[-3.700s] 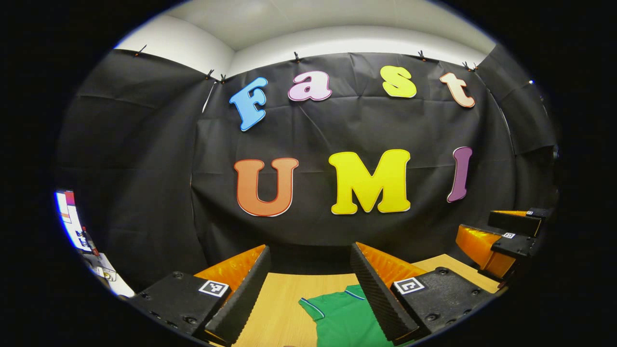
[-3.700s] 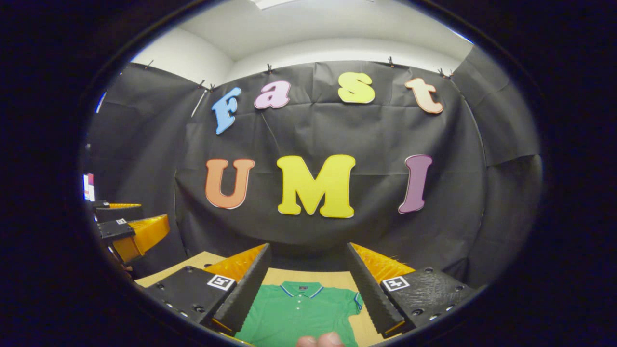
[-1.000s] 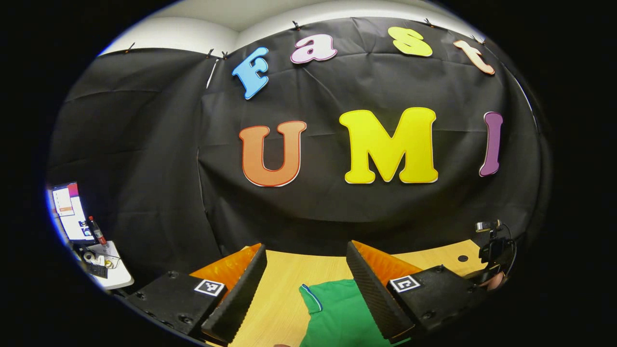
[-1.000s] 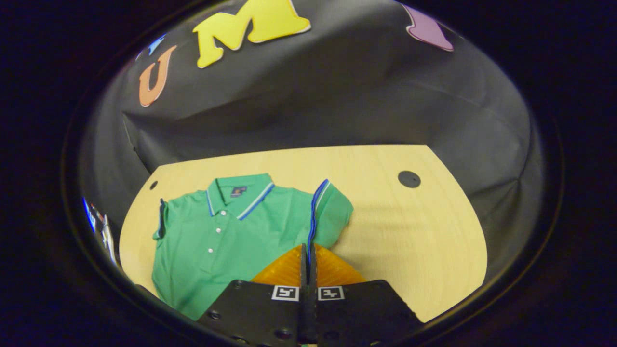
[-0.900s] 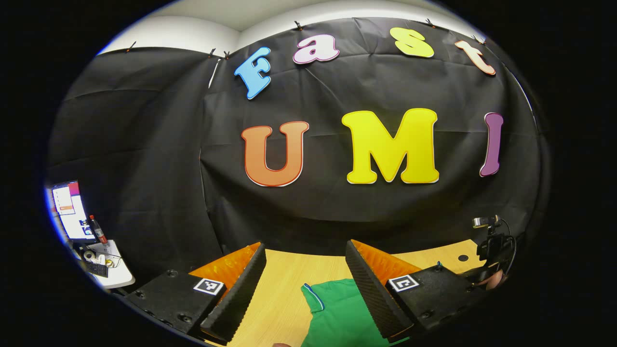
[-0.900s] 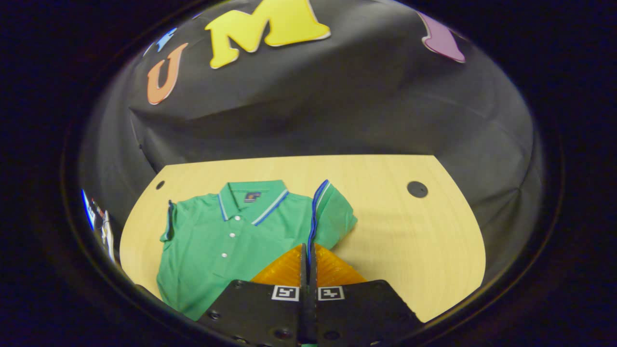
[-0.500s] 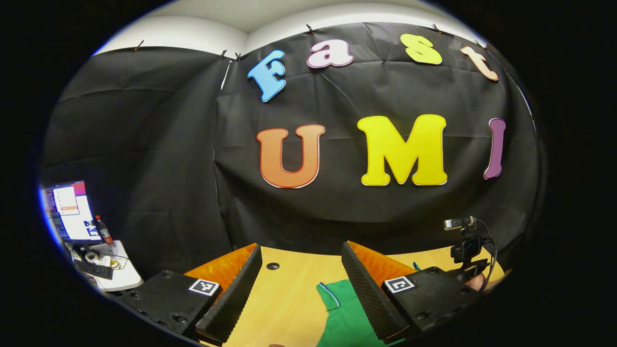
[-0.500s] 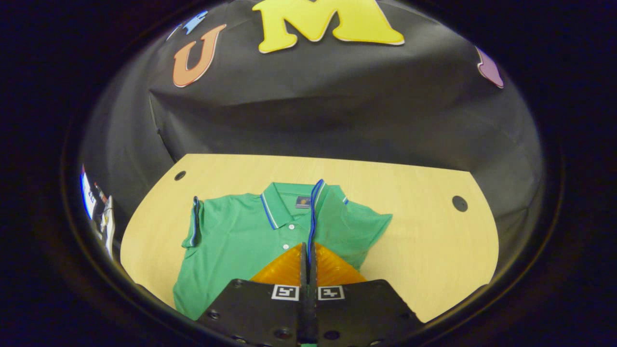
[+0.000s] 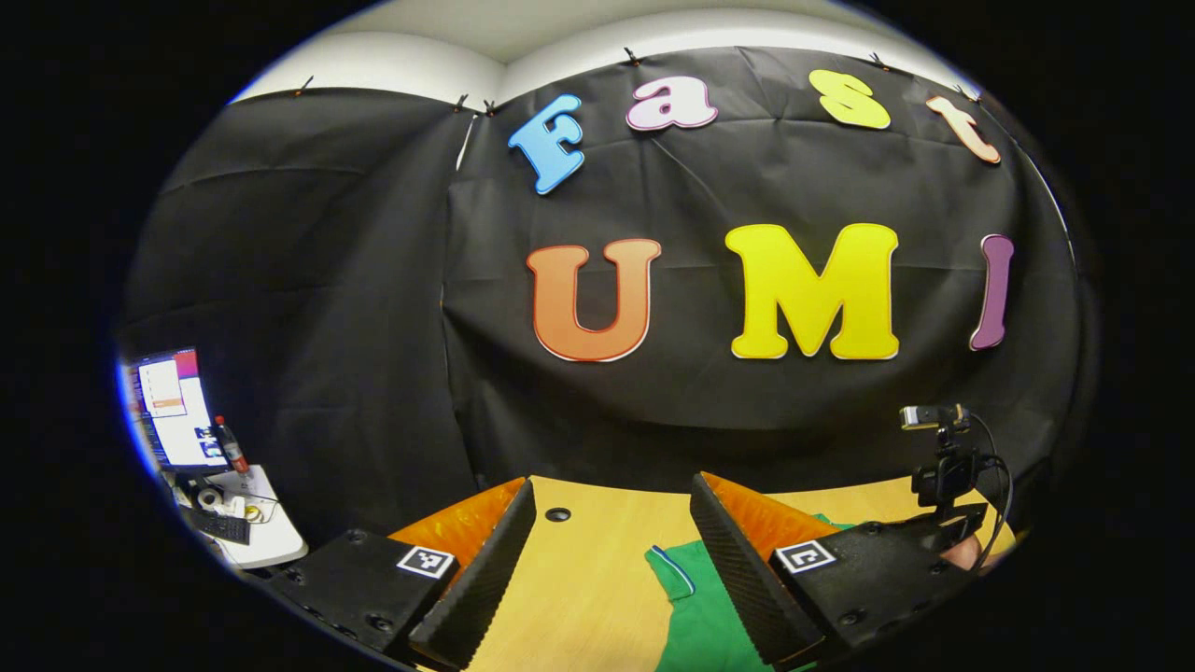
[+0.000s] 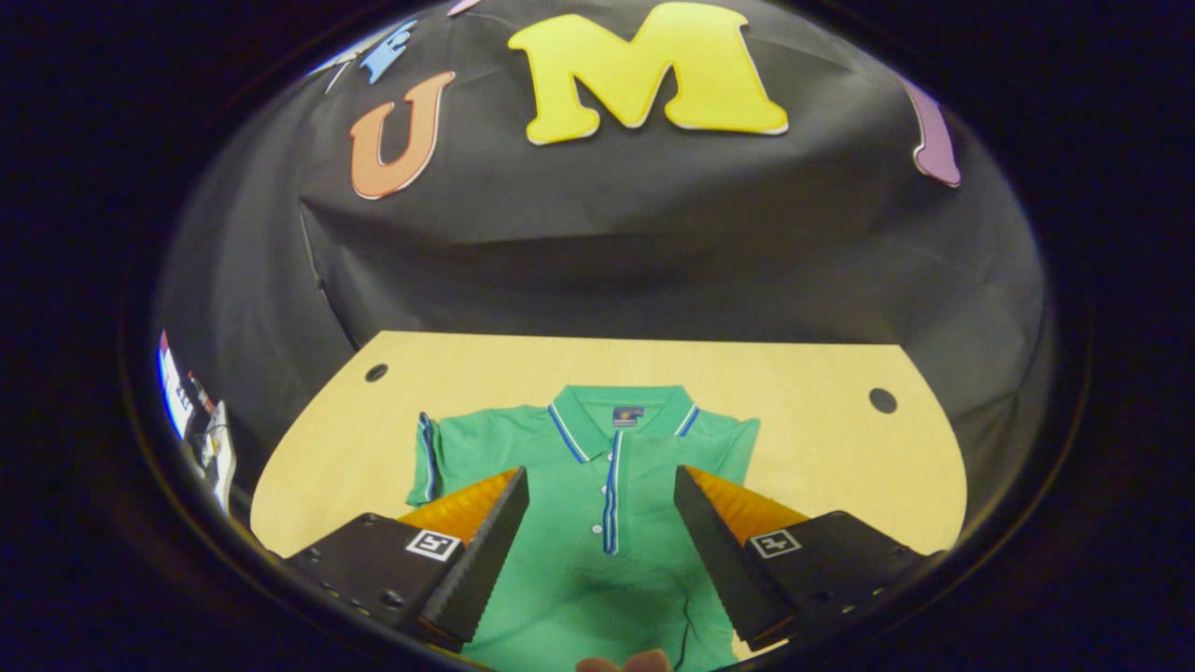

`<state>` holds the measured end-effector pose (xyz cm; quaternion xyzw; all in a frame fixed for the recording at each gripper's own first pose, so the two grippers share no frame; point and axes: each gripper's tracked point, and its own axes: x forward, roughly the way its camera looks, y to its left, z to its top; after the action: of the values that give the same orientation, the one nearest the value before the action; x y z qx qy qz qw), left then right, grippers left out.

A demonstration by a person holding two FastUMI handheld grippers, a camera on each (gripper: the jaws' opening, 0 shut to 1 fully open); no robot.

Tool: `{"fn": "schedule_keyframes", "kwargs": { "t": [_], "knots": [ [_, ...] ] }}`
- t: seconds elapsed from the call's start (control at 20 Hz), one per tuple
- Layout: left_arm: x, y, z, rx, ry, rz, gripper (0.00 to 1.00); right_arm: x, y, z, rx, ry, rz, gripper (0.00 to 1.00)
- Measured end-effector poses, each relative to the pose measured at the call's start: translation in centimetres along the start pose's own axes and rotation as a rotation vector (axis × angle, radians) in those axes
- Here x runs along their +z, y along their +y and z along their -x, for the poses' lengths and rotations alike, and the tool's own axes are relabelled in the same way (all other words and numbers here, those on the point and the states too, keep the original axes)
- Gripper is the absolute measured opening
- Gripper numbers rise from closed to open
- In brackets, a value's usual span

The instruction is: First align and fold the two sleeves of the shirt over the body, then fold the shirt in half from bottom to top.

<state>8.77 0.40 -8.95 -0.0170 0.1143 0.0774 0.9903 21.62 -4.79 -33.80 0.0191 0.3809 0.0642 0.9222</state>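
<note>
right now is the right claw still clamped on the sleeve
No, in the right gripper view the right claw is open above the green shirt, its sleeve lying folded over the body.

A lab recording booth: black cloth wall (image 9: 308, 280) clipped up around a pale wooden table (image 10: 803, 448), lit computer monitor (image 9: 173, 411) at its left edge.

A black cloth wall (image 9: 308, 280) is clipped up below a white ceiling (image 9: 560, 37). The pale wooden table (image 10: 822, 457) has two round holes near its far corners. A lit monitor (image 9: 173, 411) stands on a white side desk (image 9: 266, 537).
</note>
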Motion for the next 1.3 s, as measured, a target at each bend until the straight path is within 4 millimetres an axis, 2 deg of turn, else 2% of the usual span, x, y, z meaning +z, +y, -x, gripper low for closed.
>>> {"fn": "schedule_keyframes", "kwargs": {
  "t": [0.2, 0.35, 0.5, 0.6, 0.75, 0.9, 1.15, 1.3],
  "knots": [
    [-3.1, -2.5, -2.8, -0.105, 0.111, 0.014, 1.0, 1.3, -0.1, 6.6, -0.021, -0.078, 0.026, 0.96],
    [-6.6, -4.5, -5.5, -0.167, 0.237, 0.034, 1.0, 1.5, -0.7, 11.1, -0.047, -0.122, 0.04, 0.96],
    [-10.1, -6.1, -8.2, -0.211, 0.353, 0.019, 1.0, 0.9, -1.8, 14.6, -0.073, -0.138, 0.032, 0.96],
    [-12.8, -6.6, -10.1, -0.224, 0.439, 0.014, 1.0, 0.2, -2.5, 16.0, -0.094, -0.135, 0.03, 0.96],
    [-17.1, -7.2, -12.4, -0.23, 0.569, 0.01, 1.0, -1.1, -3.3, 17.0, -0.113, -0.115, 0.019, 0.96],
    [-21.3, -8.0, -15.1, -0.227, 0.669, -0.015, 1.0, -2.8, -4.0, 17.1, -0.125, -0.077, -0.008, 0.96],
    [-27.7, -8.0, -18.0, -0.207, 0.838, -0.062, 1.0, -4.7, -5.2, 15.6, -0.15, -0.006, -0.025, 0.96],
    [-30.5, -7.8, -19.3, -0.187, 0.908, -0.062, 1.0, -5.4, -5.6, 14.8, -0.161, 0.022, -0.035, 0.96]
  ]
}}
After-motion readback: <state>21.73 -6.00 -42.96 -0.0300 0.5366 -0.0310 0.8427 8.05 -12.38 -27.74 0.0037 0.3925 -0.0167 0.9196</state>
